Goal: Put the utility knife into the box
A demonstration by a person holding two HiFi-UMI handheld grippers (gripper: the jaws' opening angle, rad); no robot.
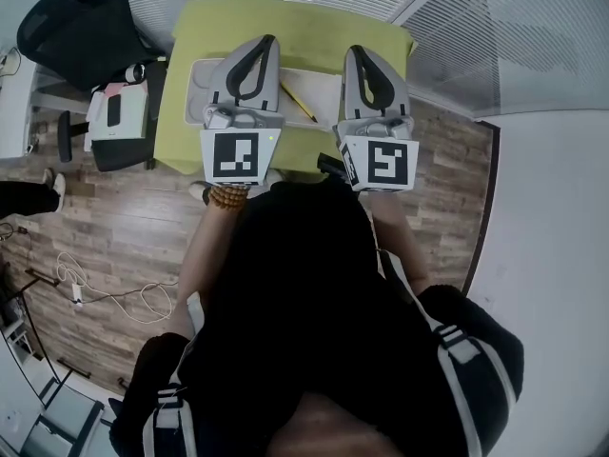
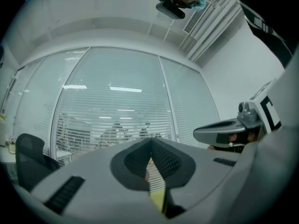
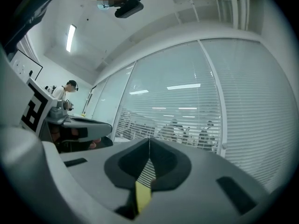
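Seen from above, a person holds two grippers level over a green table. The left gripper and right gripper are both clenched on nothing, tips together, aimed at window blinds. Between them a yellow knife lies slantwise on the pale box, apparently already inside, which would explain the empty grips. Bare table lies beyond the box, and a chair stands off the table's left edge.

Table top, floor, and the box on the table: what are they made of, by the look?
Table: matte yellow-green surface, laminate or a cloth cover; can't tell which.
Floor: brown planks with visible grain and seams; wood or wood-look laminate.
Box: pale grey, smooth walls, probably plastic.
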